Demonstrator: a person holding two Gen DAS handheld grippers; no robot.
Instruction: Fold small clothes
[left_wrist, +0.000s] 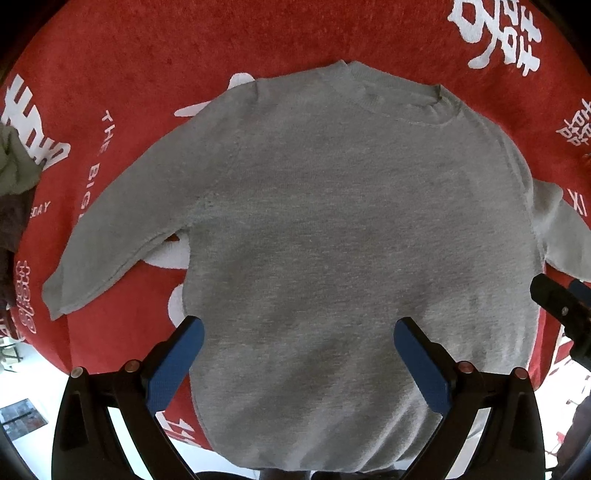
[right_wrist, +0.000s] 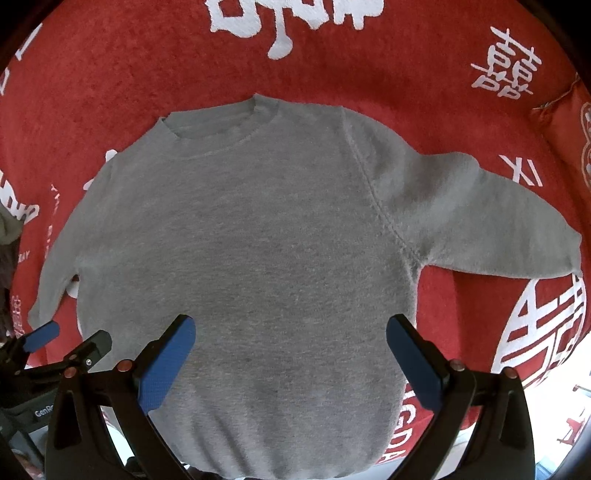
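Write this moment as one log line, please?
grey sweater: flat, unfolded, sleeves out | surface: red cloth | left tool: open, empty | right tool: open, empty

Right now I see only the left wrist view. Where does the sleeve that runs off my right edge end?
Observer: The sleeve lies flat, spread outward on the red cloth. Its cuff is not folded in.
Operator: And the black thing at my right edge?
Observer: That is the right gripper, open and holding nothing, above the sweater's lower part.
Operator: Anything near that cuff?
Observer: A round white emblem printed on the cloth, right beside the cuff.
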